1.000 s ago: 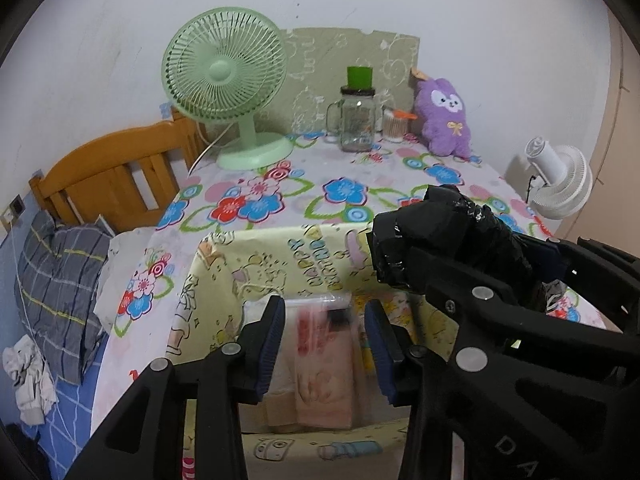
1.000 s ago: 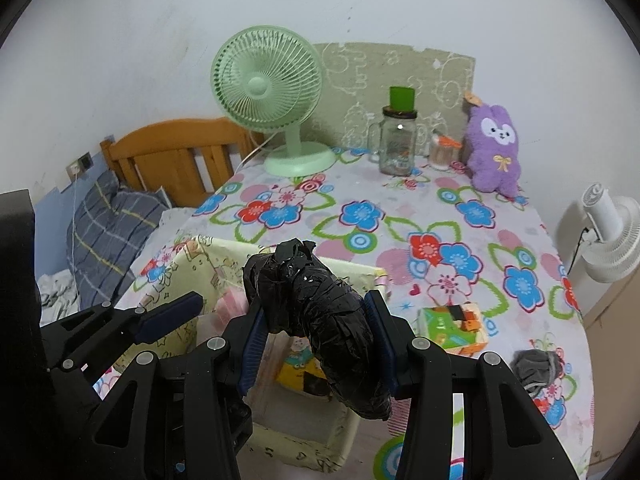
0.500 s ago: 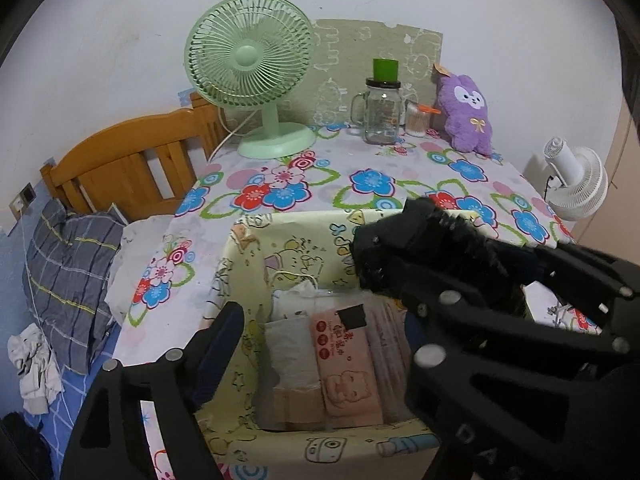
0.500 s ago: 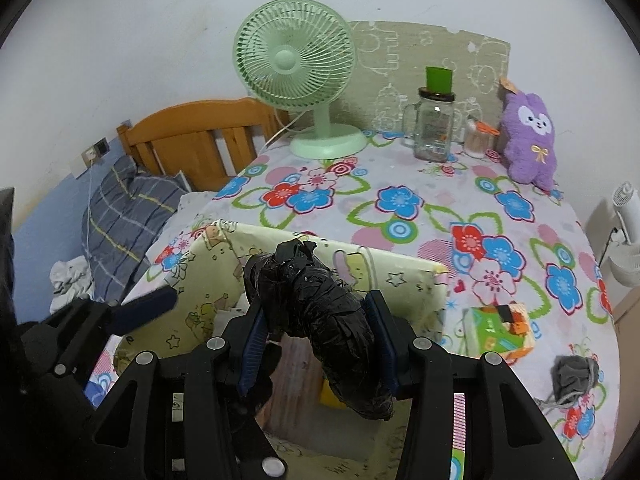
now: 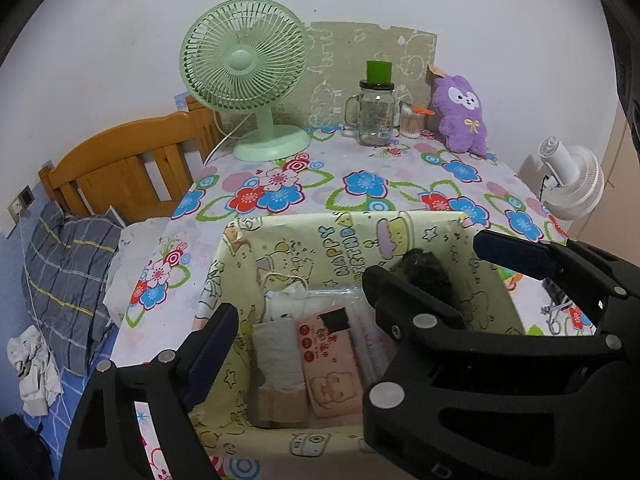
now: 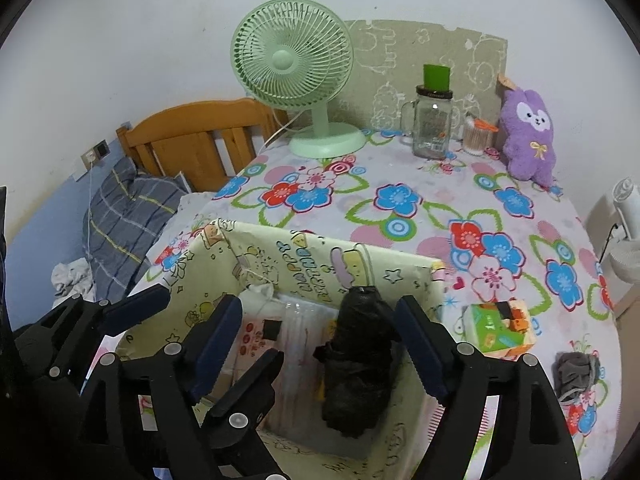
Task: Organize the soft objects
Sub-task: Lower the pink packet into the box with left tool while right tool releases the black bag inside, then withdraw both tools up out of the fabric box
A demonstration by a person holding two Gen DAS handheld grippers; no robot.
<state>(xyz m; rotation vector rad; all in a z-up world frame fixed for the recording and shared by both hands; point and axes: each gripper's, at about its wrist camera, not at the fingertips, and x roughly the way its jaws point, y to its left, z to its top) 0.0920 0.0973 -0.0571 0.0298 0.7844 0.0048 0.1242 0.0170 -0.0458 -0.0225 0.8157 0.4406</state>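
A yellow cartoon-print fabric box (image 5: 352,236) (image 6: 304,256) stands at the near edge of the flowered table. Inside lie a pink tissue pack (image 5: 332,368), a white wrapped pack (image 5: 276,364) and a black plastic-wrapped bundle (image 6: 356,360) (image 5: 424,268). My left gripper (image 5: 320,332) hovers over the box with its jaws opening and nothing between them; its right finger is hidden behind the other gripper. My right gripper (image 6: 320,336) also has its jaws opening. The black bundle sits low between them in the box, free of the left pad and close to the right pad.
On the table right of the box lie a green tissue packet (image 6: 500,332) and a grey cloth (image 6: 576,372). At the back stand a green fan (image 5: 244,64), a glass jar (image 5: 376,112) and a purple plush (image 5: 460,116). A wooden bed frame (image 5: 120,168) is to the left.
Both grippers opened. The left let go of the pink pack, which now lies in the box. The right released the black bundle, which dropped into the box.
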